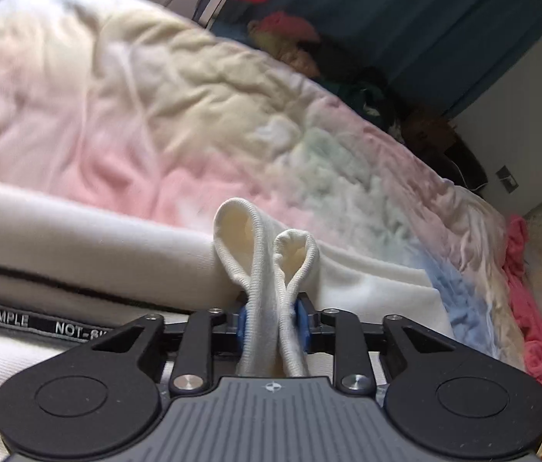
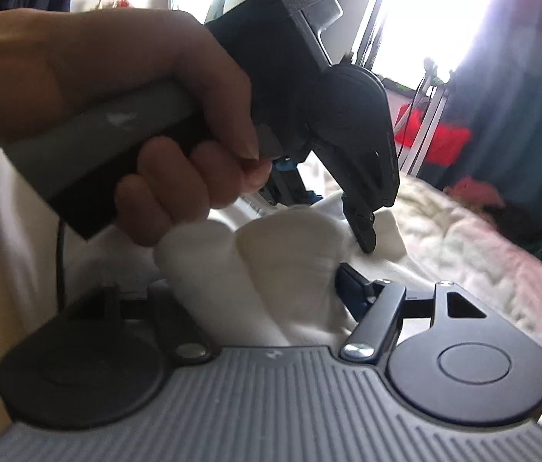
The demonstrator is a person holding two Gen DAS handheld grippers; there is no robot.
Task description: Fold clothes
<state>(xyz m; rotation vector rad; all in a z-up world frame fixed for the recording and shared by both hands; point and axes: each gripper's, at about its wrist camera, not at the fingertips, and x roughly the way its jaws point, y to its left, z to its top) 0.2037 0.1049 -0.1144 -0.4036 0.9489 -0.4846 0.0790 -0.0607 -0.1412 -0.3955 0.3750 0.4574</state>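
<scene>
A white garment [image 1: 78, 238] lies on a pastel quilted bedspread [image 1: 155, 96], with a black band lettered "NOT-SIMPLE" [image 1: 40, 319] at its near edge. My left gripper [image 1: 273, 319] is shut on two loops of its white ribbed edge [image 1: 267, 254], which stand up past the blue pads [image 1: 301, 317]. In the right wrist view a hand [image 2: 117, 88] holds that left gripper [image 2: 365, 235], tips down on the cloth. My right gripper [image 2: 240, 292] stands open and wide, with a bunched fold of the white cloth [image 2: 271, 269] lying between its fingers.
A heap of dark and coloured clothes [image 1: 290, 38] lies along the bed's far edge before a dark blue curtain [image 1: 425, 19]. A pink cloth [image 1: 529, 288] hangs at the bed's right edge. A bright window [image 2: 436, 11] and a red item [image 2: 436, 138] stand beyond.
</scene>
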